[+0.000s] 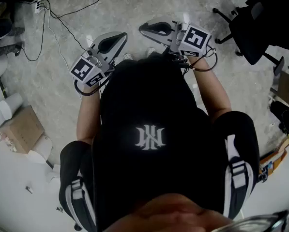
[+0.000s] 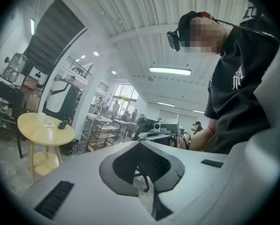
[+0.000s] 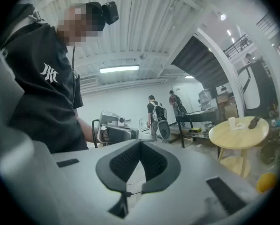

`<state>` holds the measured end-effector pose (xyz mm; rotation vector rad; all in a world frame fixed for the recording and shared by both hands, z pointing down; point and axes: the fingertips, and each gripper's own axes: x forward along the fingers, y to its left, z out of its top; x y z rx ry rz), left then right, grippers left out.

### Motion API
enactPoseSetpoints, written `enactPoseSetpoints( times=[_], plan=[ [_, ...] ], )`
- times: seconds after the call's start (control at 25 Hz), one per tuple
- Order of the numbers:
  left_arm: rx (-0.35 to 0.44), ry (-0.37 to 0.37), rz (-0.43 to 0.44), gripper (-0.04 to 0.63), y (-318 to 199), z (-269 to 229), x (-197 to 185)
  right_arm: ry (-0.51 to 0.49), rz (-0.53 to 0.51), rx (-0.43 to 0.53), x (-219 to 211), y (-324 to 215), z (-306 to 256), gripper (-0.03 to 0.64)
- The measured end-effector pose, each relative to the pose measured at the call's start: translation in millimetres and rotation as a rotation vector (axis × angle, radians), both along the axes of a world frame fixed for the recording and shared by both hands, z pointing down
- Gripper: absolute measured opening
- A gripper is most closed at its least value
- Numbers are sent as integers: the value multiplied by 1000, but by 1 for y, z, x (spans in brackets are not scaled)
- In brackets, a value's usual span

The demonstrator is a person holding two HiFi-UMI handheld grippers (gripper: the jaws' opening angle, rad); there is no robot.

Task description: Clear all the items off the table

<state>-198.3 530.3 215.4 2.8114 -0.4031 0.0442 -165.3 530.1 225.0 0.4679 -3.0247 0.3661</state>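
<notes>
Well beyond the closed right gripper (image 3: 140,145) stands the round table (image 3: 238,138).

The person holds both grippers level, forearms bent, the left gripper (image 1: 119,36) near the right gripper (image 1: 145,29), each with jaws closed, empty.

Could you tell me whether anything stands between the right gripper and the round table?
Nothing visible does: only bare floor lies between the shut right gripper and the round table off to its side.
</notes>
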Motion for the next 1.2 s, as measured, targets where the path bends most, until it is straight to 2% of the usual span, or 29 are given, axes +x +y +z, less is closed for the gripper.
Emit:
enactPoseSetpoints(
  times=[0.72, 1.2],
  plan=[
    [-13, -9, -13, 14, -9, 5, 1, -22, 10, 3, 5, -10, -2, 3],
    [-11, -3, -99, 13, -44, 4, 22, -54, 54, 23, 59, -45, -2, 3]
  ],
)
